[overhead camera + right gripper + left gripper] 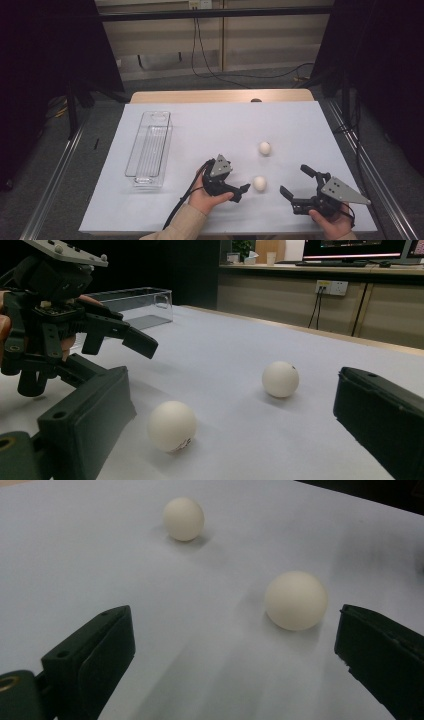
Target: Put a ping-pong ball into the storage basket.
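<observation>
Two white balls lie on the white sheet (210,130) that covers the table. The near ball (259,183) rests between the two grippers; the far ball (265,148) sits beyond it, apart from it and toward the middle of the sheet, with bare sheet on every side.

The left gripper (241,191) is held low over the sheet, its jaws spread wide and holding nothing. In the left gripper view the near ball (296,600) lies just ahead of the jaw tips, close beside the right-hand jaw (whether it touches that jaw I cannot tell), while the far ball (183,519) lies farther out.

The right gripper (295,183) also stands wide open and empty, well to the right of the near ball and pointing across toward it. In its own view the near ball (171,426) sits nearer the left-hand jaw, not touching, with the far ball (280,379) beyond and the left gripper (127,347) facing in from the left.

A clear plastic tray (135,160) lies lengthwise on the left part of the sheet, well apart from both balls, its near end close to the left hand (207,197). Open sheet runs from the balls to the far edge and to the right edge; the near edge passes just under the right hand (332,222).
</observation>
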Available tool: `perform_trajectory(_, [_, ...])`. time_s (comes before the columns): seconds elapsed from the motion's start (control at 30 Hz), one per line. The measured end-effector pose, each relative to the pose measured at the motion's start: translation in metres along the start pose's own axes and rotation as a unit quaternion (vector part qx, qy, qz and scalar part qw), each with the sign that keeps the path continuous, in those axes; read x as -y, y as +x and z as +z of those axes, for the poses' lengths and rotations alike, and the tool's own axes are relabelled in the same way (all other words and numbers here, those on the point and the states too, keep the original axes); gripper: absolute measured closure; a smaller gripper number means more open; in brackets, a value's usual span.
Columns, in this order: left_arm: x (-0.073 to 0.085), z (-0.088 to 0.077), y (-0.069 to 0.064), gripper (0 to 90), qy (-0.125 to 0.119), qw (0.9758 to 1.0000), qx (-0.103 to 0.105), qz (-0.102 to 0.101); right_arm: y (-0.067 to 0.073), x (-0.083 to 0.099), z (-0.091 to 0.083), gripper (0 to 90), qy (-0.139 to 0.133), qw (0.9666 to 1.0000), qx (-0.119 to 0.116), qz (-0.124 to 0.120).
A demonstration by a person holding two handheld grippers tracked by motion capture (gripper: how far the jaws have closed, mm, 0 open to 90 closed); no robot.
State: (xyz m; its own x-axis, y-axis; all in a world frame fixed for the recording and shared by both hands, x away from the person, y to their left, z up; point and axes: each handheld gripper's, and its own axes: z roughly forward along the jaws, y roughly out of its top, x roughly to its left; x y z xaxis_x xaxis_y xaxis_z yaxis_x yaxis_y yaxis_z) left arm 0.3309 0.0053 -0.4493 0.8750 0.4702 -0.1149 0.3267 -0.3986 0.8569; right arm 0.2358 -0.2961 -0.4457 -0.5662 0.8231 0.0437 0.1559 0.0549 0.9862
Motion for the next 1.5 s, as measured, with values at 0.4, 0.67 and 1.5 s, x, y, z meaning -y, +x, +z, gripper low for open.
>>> perform_trajectory(0.4, [0.000,0.003,-0.001,2.8,0.005,1.0000,0.006,-0.004,0.000,0.000,0.000,1.5,0.001,1.0000,0.000,-0.001])
perform_trajectory(0.67, [-0.002,0.006,-0.003,2.8,0.006,0.9999,0.012,-0.006,0.000,0.000,0.000,1.5,0.001,1.0000,0.000,-0.002])
perform_trajectory(1.5, [-0.006,0.016,-0.006,2.2,0.017,0.9995,0.020,-0.018,-0.001,0.000,0.000,1.5,0.001,1.0000,-0.001,-0.002])
